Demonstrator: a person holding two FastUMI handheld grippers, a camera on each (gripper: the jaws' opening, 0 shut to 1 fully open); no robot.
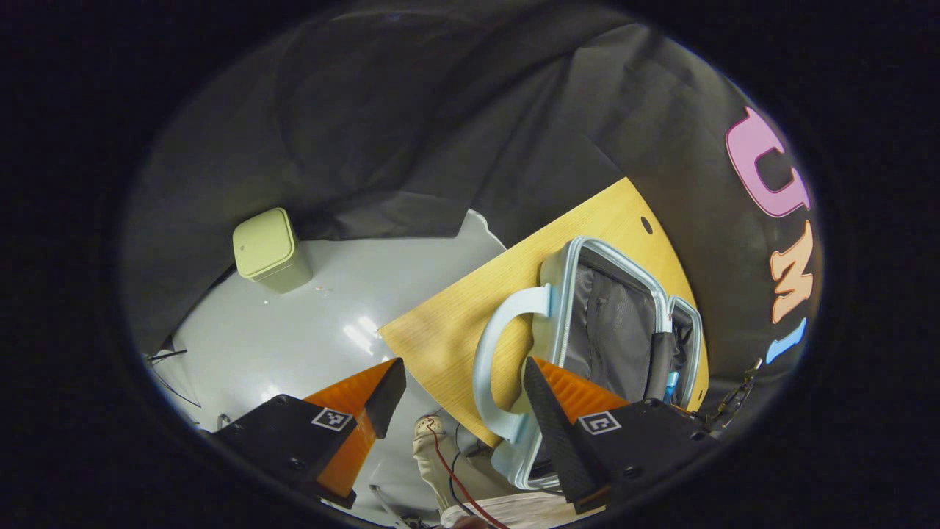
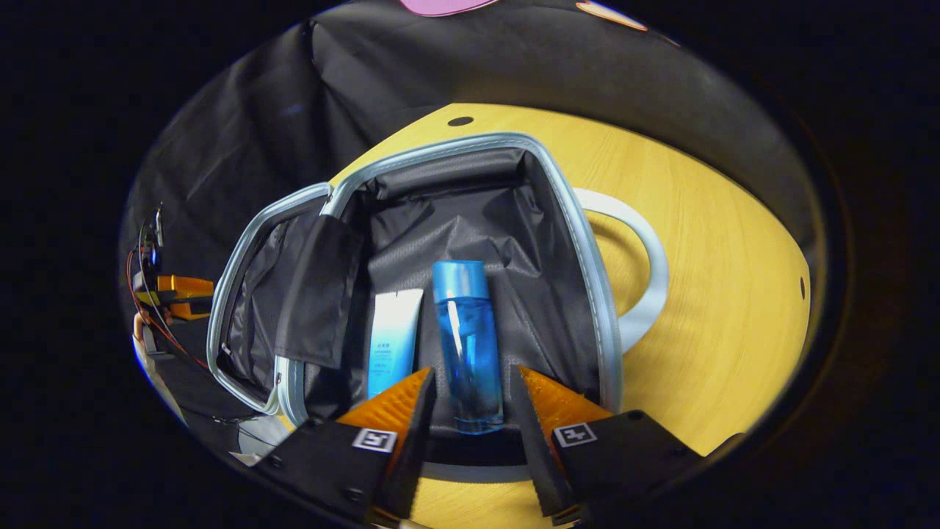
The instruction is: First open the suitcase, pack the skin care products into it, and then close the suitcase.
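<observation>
Suitcase [image 2: 587,242] is open on the wooden table [image 2: 720,294], blue bottle [image 2: 468,345] and white tube [image 2: 393,342] lying side by side inside. Right gripper [image 2: 470,400] sits spread around the bottle's base, not squeezing it. Left gripper [image 1: 463,393] is wide open too, grabbing nothing.

Green bin [image 1: 266,248] on floor [image 1: 294,330]; wooden table [image 1: 455,323].

The suitcase [image 2: 470,213] lies open on the wooden table [image 2: 720,294], so its mouth is reachable from above. Inside, a blue bottle [image 2: 468,345] and a tube [image 2: 393,342] fill the near middle; bare lining to the bottle's right and at the far end. A loose lining flap [image 2: 316,294] crowds the left side. The handle [image 2: 639,264] sticks out right
</observation>
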